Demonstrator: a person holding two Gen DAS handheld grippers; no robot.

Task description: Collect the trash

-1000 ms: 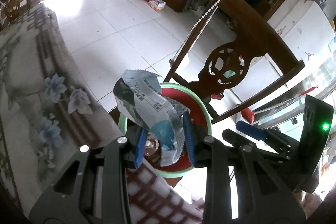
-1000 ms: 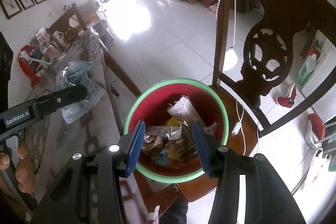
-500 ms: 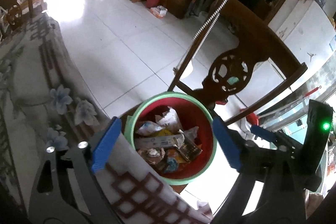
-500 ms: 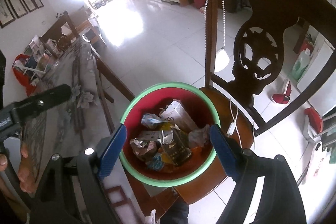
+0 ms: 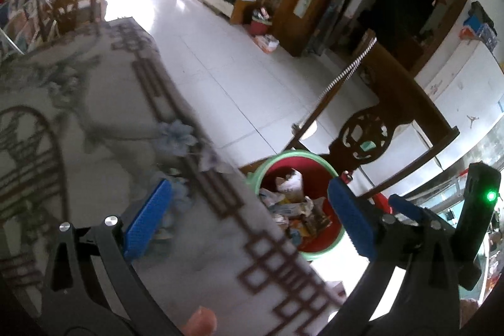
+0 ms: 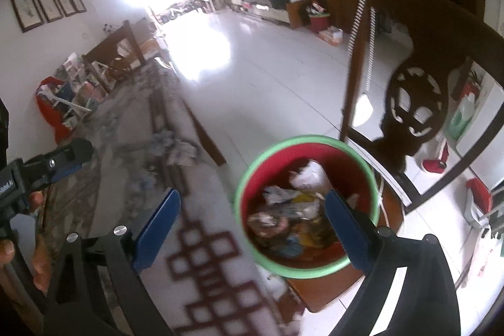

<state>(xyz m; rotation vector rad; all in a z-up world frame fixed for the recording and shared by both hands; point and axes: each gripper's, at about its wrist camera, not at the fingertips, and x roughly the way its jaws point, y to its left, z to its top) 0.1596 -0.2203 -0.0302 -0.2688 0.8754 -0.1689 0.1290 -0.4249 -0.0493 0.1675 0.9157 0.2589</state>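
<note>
Your left gripper [image 5: 249, 222] just spread wide and empty, right gripper [image 6: 252, 229] likewise, wrappers [image 6: 293, 216] in the red bin [image 6: 362, 166].

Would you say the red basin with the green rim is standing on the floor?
No, the basin rests on the wooden chair seat beside the table.
</note>
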